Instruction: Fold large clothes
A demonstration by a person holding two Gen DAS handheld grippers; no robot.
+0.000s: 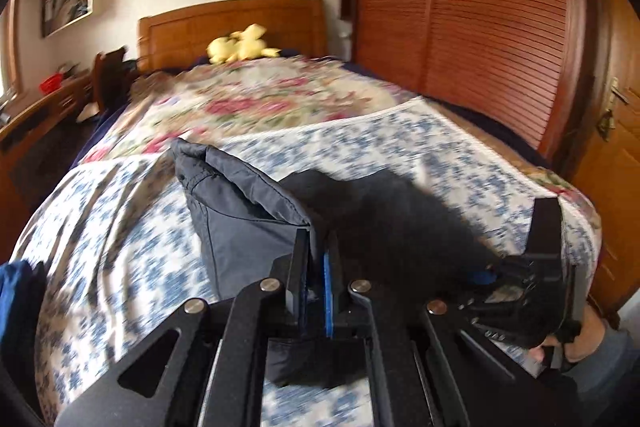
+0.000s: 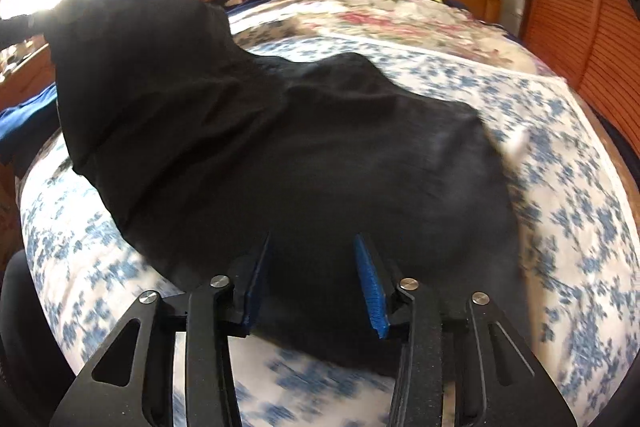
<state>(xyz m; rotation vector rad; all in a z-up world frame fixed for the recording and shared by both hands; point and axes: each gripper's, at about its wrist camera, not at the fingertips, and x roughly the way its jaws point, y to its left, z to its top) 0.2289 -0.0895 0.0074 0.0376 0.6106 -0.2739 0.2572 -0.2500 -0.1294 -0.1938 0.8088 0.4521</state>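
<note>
Left gripper [image 1: 316,247] clamped a dark garment [image 1: 248,203] at frame centre; right gripper [image 2: 312,259], jaws apart, straddled the cloth above the floral bedspread [image 2: 560,187].

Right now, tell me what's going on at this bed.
A person is folding a large black fabric garment on the blue-and-white floral bedspread. The left gripper is shut on a corner of the garment and holds it lifted. The right gripper is open, its pads either side of the garment's near edge, not pressing it.
</note>
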